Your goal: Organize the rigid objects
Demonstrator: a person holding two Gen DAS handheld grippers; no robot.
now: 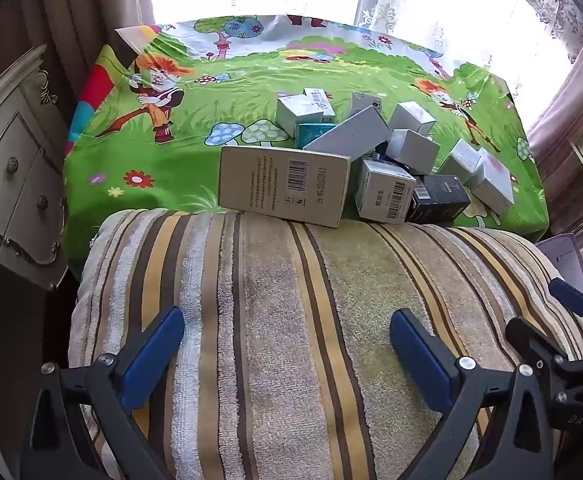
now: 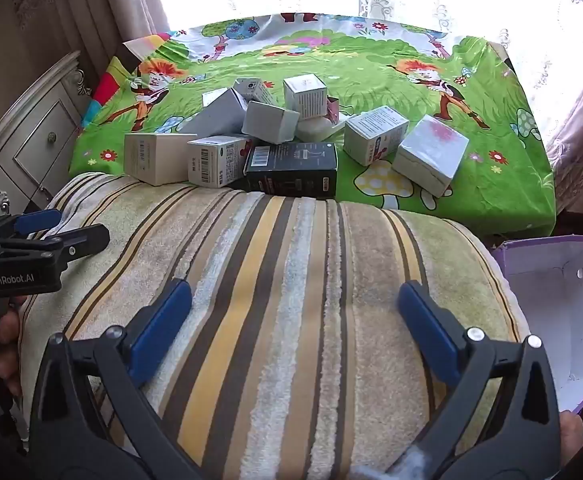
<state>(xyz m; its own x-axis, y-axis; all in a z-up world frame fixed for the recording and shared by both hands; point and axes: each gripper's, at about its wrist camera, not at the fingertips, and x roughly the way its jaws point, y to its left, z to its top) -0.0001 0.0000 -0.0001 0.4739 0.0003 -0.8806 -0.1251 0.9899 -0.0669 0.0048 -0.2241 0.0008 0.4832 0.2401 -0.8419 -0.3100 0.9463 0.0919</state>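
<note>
The desk (image 1: 139, 200), draped in a bright green cartoon cloth with mushrooms and flowers, fills the far half of both views. In front of it lies a striped towel-covered cushion (image 1: 291, 320), brown, yellow and cream bands running toward the cameras. At 3 o'clock in the right wrist view sits an open purple box (image 2: 563, 304), white inside, just beside the cushion's edge.

Up at 12 o'clock, a jumble of small cartons (image 1: 371, 148) is heaped on the cloth near the desk's front edge. The large beige carton (image 1: 283, 186) with a barcode lies flat at the pile's left, touching the cushion; next to it a white barcode carton (image 2: 217, 160), then a black carton (image 2: 293, 172). Farther toward 2 o'clock, a white carton with a pink smudge (image 2: 431, 154) sits apart from the heap.

The left claw (image 1: 287, 348) hovers over the cushion, blue pads spread wide, gripping nothing. The right claw (image 2: 295, 320) likewise: released, empty, above the stripes.
</note>
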